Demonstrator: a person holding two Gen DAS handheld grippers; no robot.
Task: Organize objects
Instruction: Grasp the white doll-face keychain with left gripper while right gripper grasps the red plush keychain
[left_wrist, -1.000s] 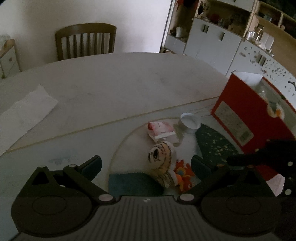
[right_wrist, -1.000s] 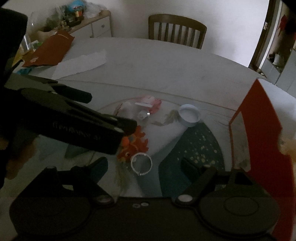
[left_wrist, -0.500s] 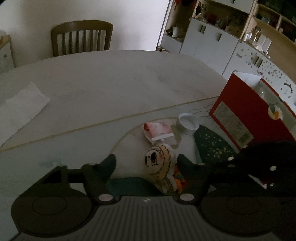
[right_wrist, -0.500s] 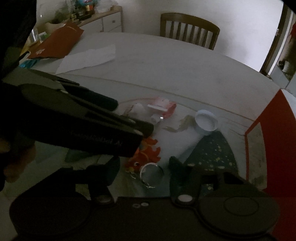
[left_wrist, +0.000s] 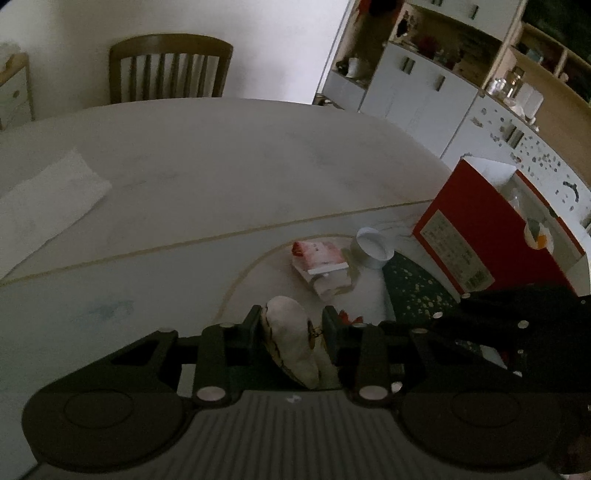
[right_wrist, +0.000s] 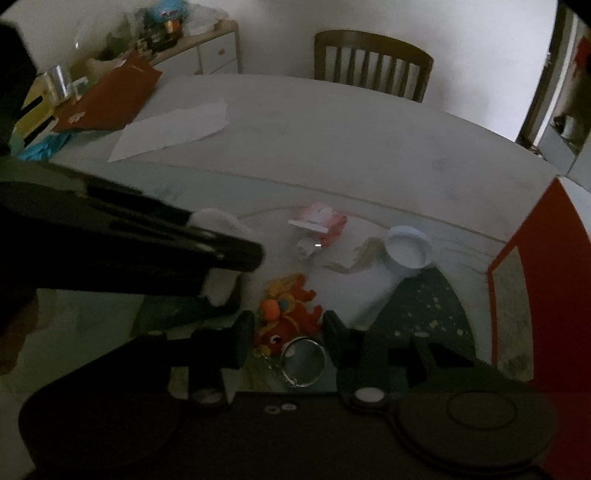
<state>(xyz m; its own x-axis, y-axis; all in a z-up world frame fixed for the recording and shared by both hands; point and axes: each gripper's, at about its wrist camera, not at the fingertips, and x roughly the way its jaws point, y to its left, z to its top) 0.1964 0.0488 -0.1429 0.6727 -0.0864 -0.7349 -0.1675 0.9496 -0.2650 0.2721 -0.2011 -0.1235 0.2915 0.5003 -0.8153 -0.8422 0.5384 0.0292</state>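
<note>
Both grippers matte black plastic: left gripper w/ ribbed grey housing, round discs each side, silver pivot screws. Right gripper same build, w/ two tiny silver rings on its dark housing.

The room is dim. A large round pale tabletop fills the middle, with a brown slatted wooden chair at its far edge against a plain white wall. White cupboards with open wooden shelves line one side, and a low white drawer unit stands cluttered in the opposite corner.
</note>
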